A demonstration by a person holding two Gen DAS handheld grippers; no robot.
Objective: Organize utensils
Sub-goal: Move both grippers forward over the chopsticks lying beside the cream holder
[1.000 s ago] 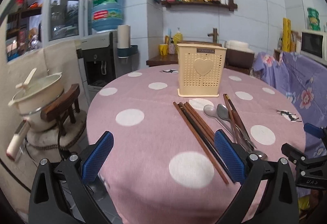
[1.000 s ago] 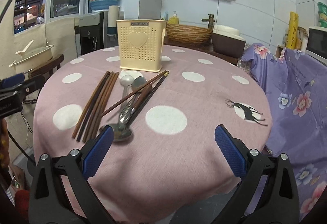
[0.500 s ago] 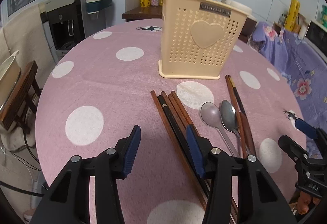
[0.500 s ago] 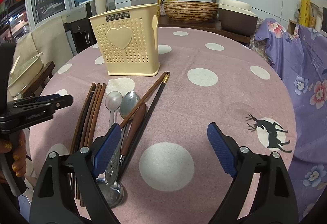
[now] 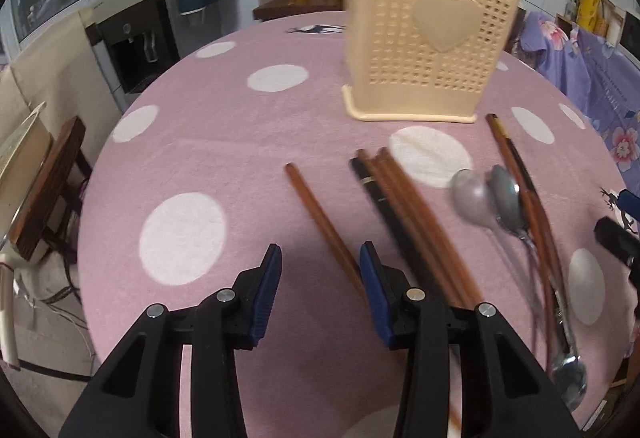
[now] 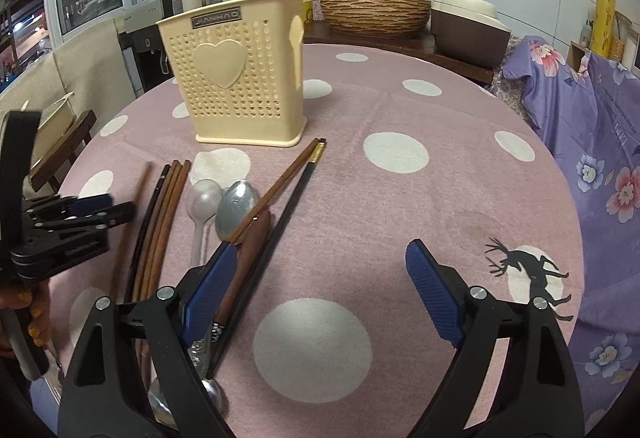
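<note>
A cream perforated utensil holder point(image 5: 430, 50) with a heart stands on the pink dotted table point(image 5: 224, 142); it also shows in the right wrist view point(image 6: 240, 74). In front lie several brown chopsticks point(image 5: 416, 214), two spoons point(image 5: 496, 198) and a dark chopstick pair point(image 6: 288, 198). One brown chopstick point(image 5: 320, 222) lies apart to the left, running between the fingers of my left gripper point(image 5: 318, 290), which is partly open around it. My right gripper point(image 6: 320, 294) is open and empty low over the table, its left finger above the spoon handles.
A water dispenser point(image 5: 132, 26) and a wooden stool point(image 5: 48, 182) stand left of the table. A wicker basket point(image 6: 374, 12) and a brown box point(image 6: 468, 26) sit behind it. A purple floral cloth point(image 6: 592, 142) drapes at the right.
Both grippers have moved forward and down toward the utensils. The left gripper's fingers have narrowed, and one brown chopstick now lies apart from the bundle, between them.
</note>
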